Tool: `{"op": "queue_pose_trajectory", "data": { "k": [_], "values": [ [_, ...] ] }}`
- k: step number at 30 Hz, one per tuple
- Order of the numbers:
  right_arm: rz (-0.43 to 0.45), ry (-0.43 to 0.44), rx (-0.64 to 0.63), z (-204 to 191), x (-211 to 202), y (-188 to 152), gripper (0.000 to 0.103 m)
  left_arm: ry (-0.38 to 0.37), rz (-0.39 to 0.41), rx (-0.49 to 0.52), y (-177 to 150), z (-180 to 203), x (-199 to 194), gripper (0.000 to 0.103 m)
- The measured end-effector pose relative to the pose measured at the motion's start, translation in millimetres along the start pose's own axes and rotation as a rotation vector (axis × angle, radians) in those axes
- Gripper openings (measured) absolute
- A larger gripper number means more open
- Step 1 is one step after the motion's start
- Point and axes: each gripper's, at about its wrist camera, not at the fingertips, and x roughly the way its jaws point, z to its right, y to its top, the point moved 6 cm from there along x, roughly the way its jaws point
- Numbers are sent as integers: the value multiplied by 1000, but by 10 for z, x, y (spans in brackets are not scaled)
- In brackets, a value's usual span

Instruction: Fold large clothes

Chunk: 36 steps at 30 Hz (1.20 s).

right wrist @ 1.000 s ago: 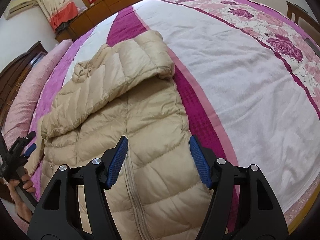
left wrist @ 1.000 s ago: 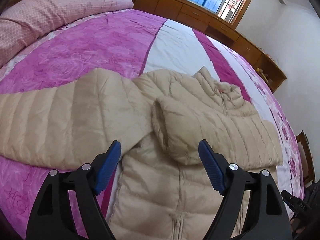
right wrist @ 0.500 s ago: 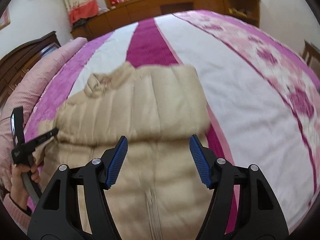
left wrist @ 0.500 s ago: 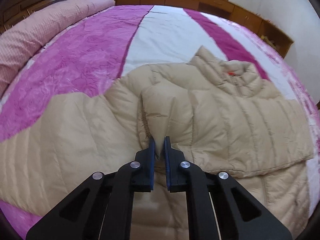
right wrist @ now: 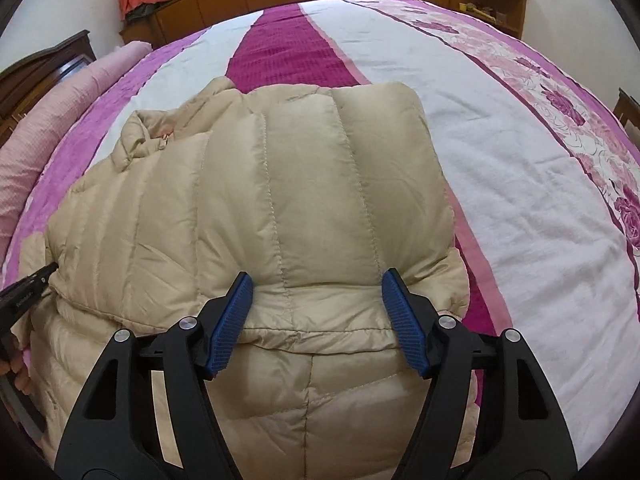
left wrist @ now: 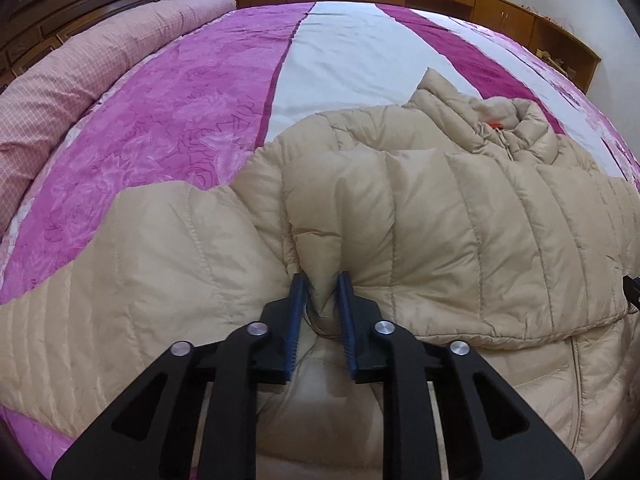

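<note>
we've clamped our left gripper onto the puffer jacket sleeve cuff (jaws easing apart now); right gripper widening, empty, above the folded sleeve, so that fold can be adjusted.

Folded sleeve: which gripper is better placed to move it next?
Left. The left gripper has the folded sleeve's cuff fabric between its opening jaws; the right gripper only straddles the sleeve, jaws wide and opening.

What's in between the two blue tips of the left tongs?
A pinched fold of the puffy beige jacket, at the cuff end of its folded-over sleeve, sits between the left tongs, whose jaws are opening. The left wrist view shows it.
</note>
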Motion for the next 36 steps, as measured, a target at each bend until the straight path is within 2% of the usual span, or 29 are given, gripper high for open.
{"op": "queue_pose_trajectory", "data": {
  "k": [1,2,3,9,15,19,22,29,34,36],
  "values": [
    [1,11,3,9,-33,8,69,-2,1,-11,-5,-27,-40,31],
    [5,22,6,11,-83,3,69,-2,4,-21,-6,-51,-72,45],
    [12,40,11,13,-150,0,69,-6,11,-37,-18,-90,-129,54],
    [49,97,11,-60,-597,-118,69,-25,38,-103,-260,-387,-515,62],
    [52,141,-33,-244,-995,-444,77,16,43,-176,-582,-858,-858,66],
    [30,175,-66,-417,-1144,-723,78,54,40,-249,-819,-1276,-1008,67],
    [11,187,-92,-542,-1204,-918,78,81,37,-304,-966,-1578,-1040,67],
    [-39,179,-88,-638,-1249,-1273,79,125,13,-510,-1319,-2339,-974,67],
    [-60,150,-96,-633,-1269,-1386,79,163,30,-595,-1433,-2677,-938,67],
    [-55,139,-108,-636,-1305,-1411,83,178,32,-635,-1475,-2827,-897,71]
  ]
}}
